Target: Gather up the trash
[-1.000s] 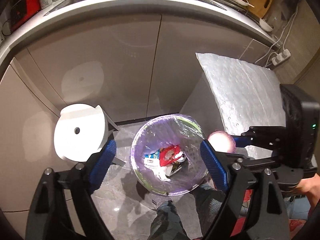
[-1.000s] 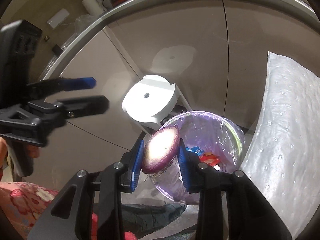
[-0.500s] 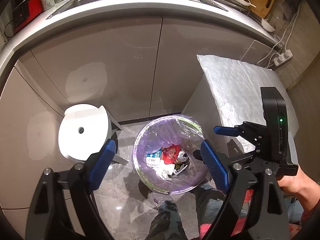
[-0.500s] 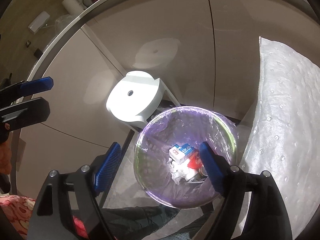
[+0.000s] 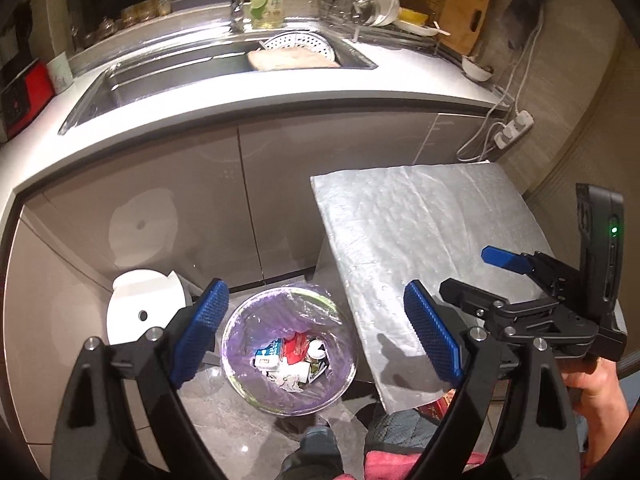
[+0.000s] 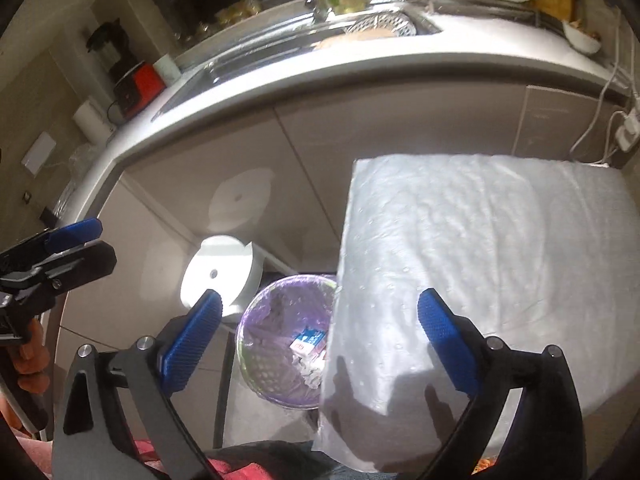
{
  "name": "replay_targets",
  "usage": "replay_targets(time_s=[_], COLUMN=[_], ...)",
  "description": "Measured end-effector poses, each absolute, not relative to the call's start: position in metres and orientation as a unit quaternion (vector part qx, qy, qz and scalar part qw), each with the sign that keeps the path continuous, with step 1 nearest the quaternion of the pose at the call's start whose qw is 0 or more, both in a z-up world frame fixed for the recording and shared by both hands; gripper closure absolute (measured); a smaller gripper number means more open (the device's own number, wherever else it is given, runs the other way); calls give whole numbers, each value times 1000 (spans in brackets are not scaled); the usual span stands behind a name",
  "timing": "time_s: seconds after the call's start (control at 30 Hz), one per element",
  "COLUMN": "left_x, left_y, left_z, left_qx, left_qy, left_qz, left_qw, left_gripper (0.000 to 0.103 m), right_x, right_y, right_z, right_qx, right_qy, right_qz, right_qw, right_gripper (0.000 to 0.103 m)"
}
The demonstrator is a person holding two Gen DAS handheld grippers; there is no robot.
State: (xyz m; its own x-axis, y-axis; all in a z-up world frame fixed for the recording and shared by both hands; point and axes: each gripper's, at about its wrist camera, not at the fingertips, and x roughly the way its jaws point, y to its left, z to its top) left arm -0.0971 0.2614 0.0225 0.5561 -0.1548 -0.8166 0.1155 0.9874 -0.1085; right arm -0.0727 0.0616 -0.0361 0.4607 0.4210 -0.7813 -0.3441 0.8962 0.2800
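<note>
A round bin with a purple liner [image 5: 240, 344] stands on the floor below the counter; it also shows in the right wrist view [image 6: 276, 376]. Inside lie a blue-and-white carton [image 5: 267, 354], red packaging [image 5: 295, 349], a can [image 5: 318, 350] and crumpled paper. My left gripper [image 5: 316, 336] is open and empty high above the bin. My right gripper [image 6: 320, 336] is open and empty, over the edge of the table; it also shows in the left wrist view [image 5: 480, 276].
A table covered in silver bubble wrap [image 5: 420, 240] stands right of the bin. A white round stool [image 5: 140, 312] stands left of it. Grey cabinet doors [image 5: 200, 200] sit under a white counter with a sink [image 5: 224, 68]. A power strip [image 5: 514, 128] hangs at right.
The right gripper opened and the purple onion half it held is gone from its jaws. Both grippers rose up and away from the bin; the counter top has come into view.
</note>
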Motion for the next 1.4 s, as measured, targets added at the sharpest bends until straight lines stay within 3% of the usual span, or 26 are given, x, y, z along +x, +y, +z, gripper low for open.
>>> replay_targets(time_s=[0.27, 0.43, 0.83, 1.4], left_x=[-110, -120, -164, -208], left_y=[155, 93, -19, -51], left_z=[92, 108, 134, 171], left_qx=[8, -28, -29, 1], left_qy=[414, 402, 366, 316], left_qz=[-89, -82, -58, -35], left_qw=[906, 912, 928, 948], left_gripper=[9, 8, 8, 8], right_x=[-106, -128, -190, -238], right_y=[-40, -112, -246, -258], right_z=[60, 92, 119, 142], right_qx=[29, 18, 29, 4], right_qy=[388, 362, 308, 246], right_qz=[152, 108, 66, 95], right_qw=[909, 926, 949, 965], right_gripper=[2, 2, 2, 2])
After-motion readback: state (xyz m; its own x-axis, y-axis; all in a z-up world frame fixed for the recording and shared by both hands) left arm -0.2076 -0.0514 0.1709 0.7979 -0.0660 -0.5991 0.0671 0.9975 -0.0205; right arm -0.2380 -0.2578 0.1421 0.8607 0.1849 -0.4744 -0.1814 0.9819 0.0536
